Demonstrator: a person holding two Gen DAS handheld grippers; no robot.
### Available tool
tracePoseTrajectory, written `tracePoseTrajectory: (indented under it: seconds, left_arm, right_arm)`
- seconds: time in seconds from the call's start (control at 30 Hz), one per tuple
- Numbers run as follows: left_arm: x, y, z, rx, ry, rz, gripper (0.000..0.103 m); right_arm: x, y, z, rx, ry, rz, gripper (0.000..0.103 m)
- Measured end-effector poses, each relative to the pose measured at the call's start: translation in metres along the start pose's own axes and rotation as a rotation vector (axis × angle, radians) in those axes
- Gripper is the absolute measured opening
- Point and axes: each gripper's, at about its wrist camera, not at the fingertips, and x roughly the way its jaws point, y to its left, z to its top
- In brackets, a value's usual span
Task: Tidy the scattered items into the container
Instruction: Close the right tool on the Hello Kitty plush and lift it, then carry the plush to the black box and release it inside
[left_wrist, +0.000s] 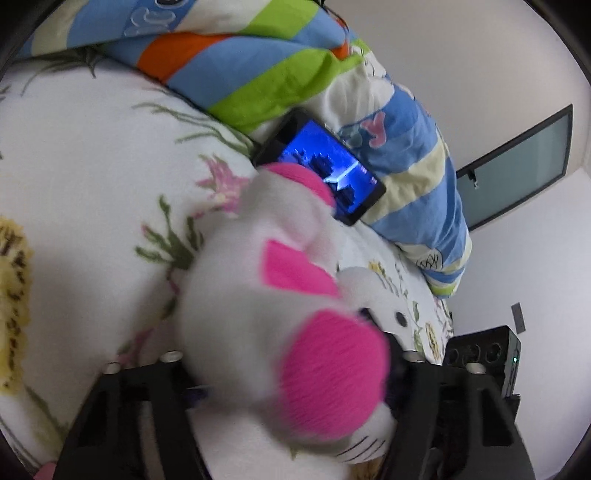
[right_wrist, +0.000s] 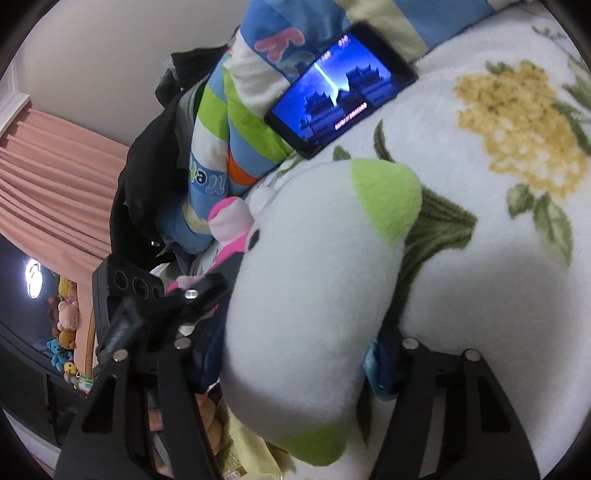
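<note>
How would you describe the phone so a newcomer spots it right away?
Start at the floral blanket covering the bed, then look to the striped quilt bunched along its edge. The phone leans against that quilt, just beyond the green-eared plush. It is the only hard, black, flat thing there, with a glowing blue screen.

White walls (left_wrist: 461, 55), pink curtain (right_wrist: 55, 177), floral bedspread (left_wrist: 92, 166).

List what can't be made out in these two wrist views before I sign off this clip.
- Container: in neither view.
- Left gripper pads: left wrist view, buried behind the blurred pink-and-white plush; contact unclear.
- Right gripper pads: right wrist view, hidden by the white-and-green plush.
- Phone: lower edge covered by the pink plush.
- Yellow packet: cut off at the bottom edge, print unreadable.
</note>
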Motion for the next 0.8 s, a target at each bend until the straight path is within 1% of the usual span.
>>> tracePoseTrajectory:
  seconds: [0.2,0.33,0.47,0.63,0.8]
  left_arm:
    - [-0.017,-0.016,0.0,0.049,-0.046,-0.01,0.063]
    - [-0.036,-0.036,0.001,0.091,-0.096,-0.019,0.063]
    - [-0.06,-0.066,0.0,0.136,-0.144,-0.031,0.063]
    - [-0.1,-0.13,-0.008,0.202,-0.194,-0.049,0.063]
    - [-0.128,-0.203,-0.021,0.278,-0.204,-0.091,0.063]
  right_arm:
    - [-0.013,0.017,0.001,-0.046,-0.038,0.001,0.063]
    - [-0.03,0.035,0.0,-0.089,-0.07,0.029,0.063]
    - [-0.058,0.06,0.0,-0.136,-0.115,0.049,0.063]
    - [-0.115,0.096,-0.002,-0.174,-0.19,0.075,0.063]
    - [-0.196,0.129,-0.007,-0.214,-0.264,0.073,0.063]
